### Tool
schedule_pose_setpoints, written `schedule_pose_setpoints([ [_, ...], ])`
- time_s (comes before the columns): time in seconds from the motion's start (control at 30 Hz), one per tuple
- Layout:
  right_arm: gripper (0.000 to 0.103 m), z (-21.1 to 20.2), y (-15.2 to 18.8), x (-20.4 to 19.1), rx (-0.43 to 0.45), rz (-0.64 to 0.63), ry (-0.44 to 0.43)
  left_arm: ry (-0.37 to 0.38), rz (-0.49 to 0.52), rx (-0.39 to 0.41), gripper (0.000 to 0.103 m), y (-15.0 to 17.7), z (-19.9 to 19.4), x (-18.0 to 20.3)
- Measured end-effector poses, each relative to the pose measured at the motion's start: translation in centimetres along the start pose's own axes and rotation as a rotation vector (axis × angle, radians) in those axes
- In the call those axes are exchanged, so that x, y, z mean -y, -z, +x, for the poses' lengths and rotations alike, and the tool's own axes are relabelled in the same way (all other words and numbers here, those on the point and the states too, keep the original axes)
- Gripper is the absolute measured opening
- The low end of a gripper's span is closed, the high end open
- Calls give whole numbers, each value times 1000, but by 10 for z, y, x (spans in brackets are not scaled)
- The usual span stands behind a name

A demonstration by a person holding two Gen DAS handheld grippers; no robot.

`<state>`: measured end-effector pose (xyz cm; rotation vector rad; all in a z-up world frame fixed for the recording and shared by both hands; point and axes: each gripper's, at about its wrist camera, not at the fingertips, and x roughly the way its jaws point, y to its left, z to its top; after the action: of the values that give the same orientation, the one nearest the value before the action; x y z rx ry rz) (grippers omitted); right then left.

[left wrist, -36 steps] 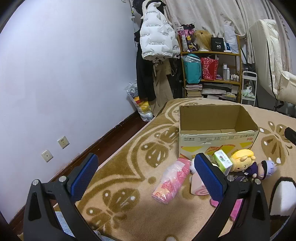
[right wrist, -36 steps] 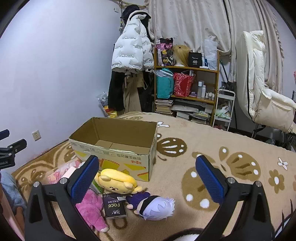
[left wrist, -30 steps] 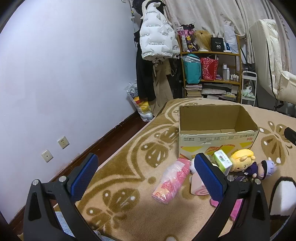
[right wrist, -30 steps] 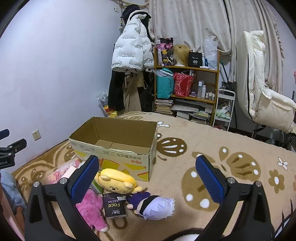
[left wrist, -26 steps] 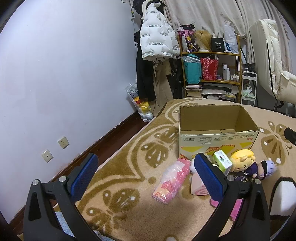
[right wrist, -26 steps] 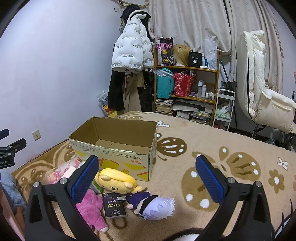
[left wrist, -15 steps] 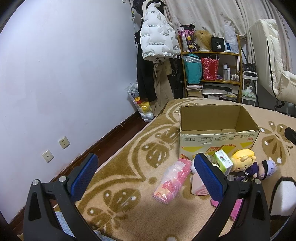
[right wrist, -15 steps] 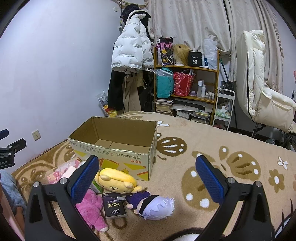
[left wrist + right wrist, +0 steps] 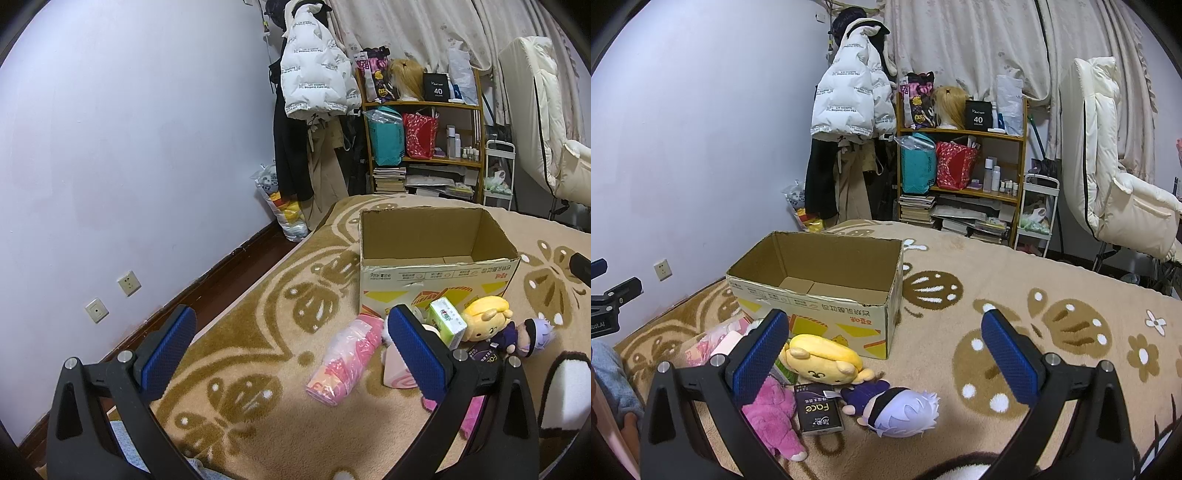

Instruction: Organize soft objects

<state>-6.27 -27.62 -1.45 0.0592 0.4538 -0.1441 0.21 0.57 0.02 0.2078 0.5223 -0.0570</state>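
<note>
An open, empty cardboard box (image 9: 436, 258) (image 9: 827, 291) stands on the patterned blanket. In front of it lie soft things: a pink plastic pack (image 9: 347, 358), a green tissue pack (image 9: 447, 323), a yellow plush (image 9: 822, 358) (image 9: 484, 317), a purple-haired doll (image 9: 897, 408) (image 9: 532, 334), a pink plush (image 9: 774, 417) and a black "Face" pack (image 9: 818, 413). My left gripper (image 9: 291, 354) is open and empty, held above the blanket left of the pile. My right gripper (image 9: 886, 354) is open and empty, held above the doll and yellow plush.
A wall with sockets (image 9: 129, 282) runs along the left. A shelf (image 9: 964, 177) with bags and books, hanging coats (image 9: 849, 107) and a white padded chair (image 9: 1115, 177) stand behind. A black-and-white object (image 9: 565, 395) lies at the right edge.
</note>
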Motion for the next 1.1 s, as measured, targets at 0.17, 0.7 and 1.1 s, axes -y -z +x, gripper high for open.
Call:
schedule_pose_setpoints([
  [0.17, 103, 0, 0, 0, -1, 0, 0, 1, 0, -1, 103, 0, 0, 0],
  [0.7, 103, 1, 0, 0, -4, 3, -1, -7, 0, -5, 103, 3, 5, -2],
  [1.1, 103, 1, 1, 1, -6, 4, -2, -11, 4, -9, 103, 5, 6, -2],
])
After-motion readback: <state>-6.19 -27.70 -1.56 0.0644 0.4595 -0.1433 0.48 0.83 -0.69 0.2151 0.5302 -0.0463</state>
